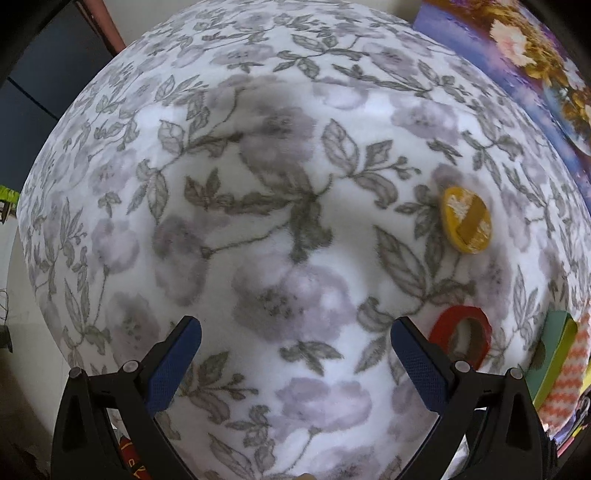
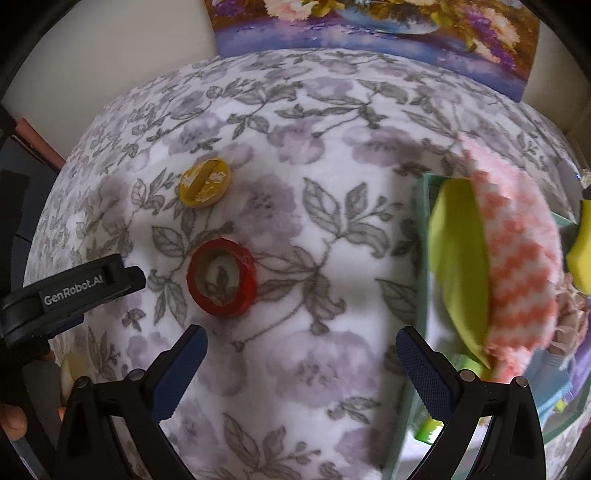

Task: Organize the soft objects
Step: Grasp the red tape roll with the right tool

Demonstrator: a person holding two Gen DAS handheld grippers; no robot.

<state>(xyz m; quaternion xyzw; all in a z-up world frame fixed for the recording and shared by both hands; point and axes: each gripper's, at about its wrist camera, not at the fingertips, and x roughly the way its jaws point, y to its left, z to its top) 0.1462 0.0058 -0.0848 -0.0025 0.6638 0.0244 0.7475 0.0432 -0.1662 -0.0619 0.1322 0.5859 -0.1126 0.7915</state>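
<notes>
A red tape ring [image 2: 221,282] and a yellow tape roll [image 2: 204,182] lie on the floral blanket [image 2: 314,192]. At the right, a pale green box [image 2: 423,258] holds a lime cloth [image 2: 458,258] and a pink-and-white zigzag fuzzy cloth [image 2: 517,258]. My right gripper [image 2: 301,373] is open and empty, hovering left of the box. My left gripper [image 1: 295,363] is open and empty above bare blanket [image 1: 258,229]; the red ring [image 1: 461,336] is just right of its right finger and the yellow roll [image 1: 467,219] is farther off. The left gripper's body also shows at the left of the right wrist view.
A flower painting [image 2: 369,33] leans at the blanket's far edge, also in the left wrist view [image 1: 517,55]. The box edge with the zigzag cloth [image 1: 565,369] shows at the right of the left wrist view. More soft items, a yellow piece [image 2: 581,251], lie beyond the box.
</notes>
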